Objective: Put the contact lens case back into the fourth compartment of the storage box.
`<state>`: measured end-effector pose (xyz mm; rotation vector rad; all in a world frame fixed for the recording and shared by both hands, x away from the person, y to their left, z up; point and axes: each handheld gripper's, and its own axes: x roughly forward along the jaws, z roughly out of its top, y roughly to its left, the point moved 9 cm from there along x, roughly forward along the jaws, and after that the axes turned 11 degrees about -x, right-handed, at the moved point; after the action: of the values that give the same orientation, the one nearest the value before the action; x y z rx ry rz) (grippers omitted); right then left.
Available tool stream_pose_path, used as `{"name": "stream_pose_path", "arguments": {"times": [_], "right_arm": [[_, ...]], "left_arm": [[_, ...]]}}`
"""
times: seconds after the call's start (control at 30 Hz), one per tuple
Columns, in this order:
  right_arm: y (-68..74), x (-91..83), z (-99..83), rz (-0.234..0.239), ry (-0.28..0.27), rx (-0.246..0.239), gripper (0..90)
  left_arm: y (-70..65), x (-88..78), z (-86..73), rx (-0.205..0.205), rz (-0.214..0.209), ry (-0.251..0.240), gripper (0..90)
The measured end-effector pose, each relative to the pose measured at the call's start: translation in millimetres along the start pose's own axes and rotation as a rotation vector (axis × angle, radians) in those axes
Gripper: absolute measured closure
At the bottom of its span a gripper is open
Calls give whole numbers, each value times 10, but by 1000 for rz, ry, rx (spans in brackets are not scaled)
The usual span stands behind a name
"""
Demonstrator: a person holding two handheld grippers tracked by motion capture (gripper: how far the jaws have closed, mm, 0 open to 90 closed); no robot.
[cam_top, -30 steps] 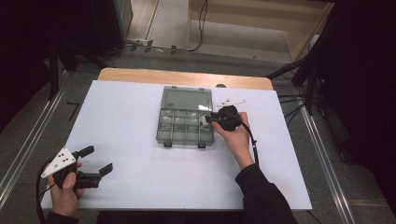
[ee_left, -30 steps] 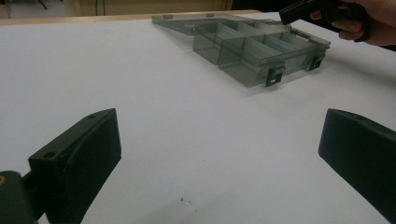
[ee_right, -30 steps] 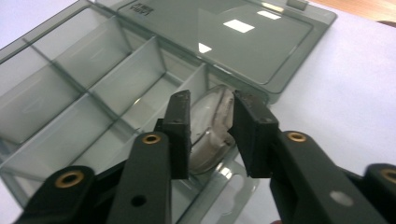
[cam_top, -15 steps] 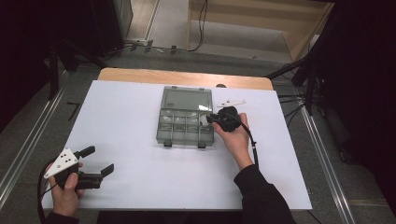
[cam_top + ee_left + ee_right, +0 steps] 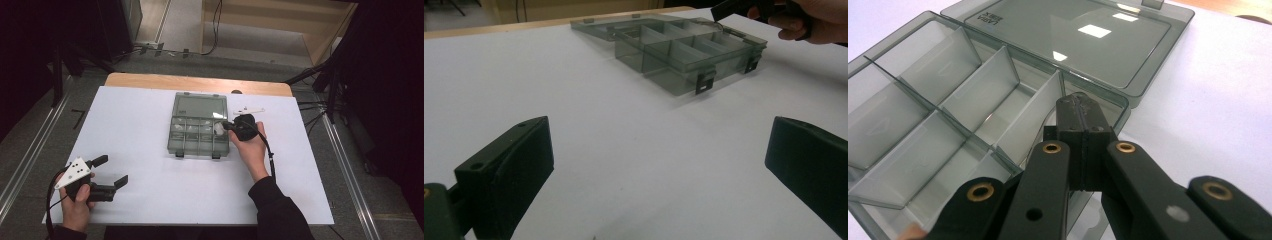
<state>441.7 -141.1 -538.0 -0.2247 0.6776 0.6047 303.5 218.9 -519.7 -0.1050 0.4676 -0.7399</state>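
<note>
Smoky plastic organiser box (image 5: pixel 200 131) lay open mid-table, lid flat behind. Over its right-hand compartments the right gripper (image 5: pixel 1082 117) had just closed its jaws together on nothing visible. Well apart, the left gripper (image 5: pixel 111 172) waited, jaws wide, keeping clear.

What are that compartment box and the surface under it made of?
The compartment box looks like smoky, see-through hard plastic: its lid is glossy with light reflections and its dividers show through the walls. The white sheet is matte, maybe paper or board. A wooden table edge shows behind it.
</note>
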Motion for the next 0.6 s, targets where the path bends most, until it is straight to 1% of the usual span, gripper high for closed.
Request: {"name": "stream_pose_path", "arguments": {"times": [0.07, 0.13, 0.17, 0.23, 0.37, 0.43, 0.5, 0.6], "right_arm": [[-4, 0, 0, 4, -1, -7, 882], [-1, 6, -14, 7, 10, -28, 808], [-1, 9, -19, 8, 4, -36, 787], [-10, -9, -11, 23, -21, -19, 724], [-91, -89, 31, 20, -80, 24, 561], [-127, -130, 40, 26, -94, 38, 480], [-137, -155, 41, 41, -102, 52, 404], [-146, -190, 41, 51, -107, 46, 289]], "left_arm": [[-37, 11, 35, 2, -11, 1, 0], [-73, 27, 73, 10, -19, 2, 0], [-86, 35, 91, 12, -21, 3, 0], [-107, 51, 129, 10, -31, 1, 0], [-138, 109, 189, 18, -43, 7, 0], [-162, 146, 223, 22, -50, 8, 0], [-192, 183, 265, 28, -57, 9, 0], [-237, 245, 345, 41, -65, 0, 0]]}}
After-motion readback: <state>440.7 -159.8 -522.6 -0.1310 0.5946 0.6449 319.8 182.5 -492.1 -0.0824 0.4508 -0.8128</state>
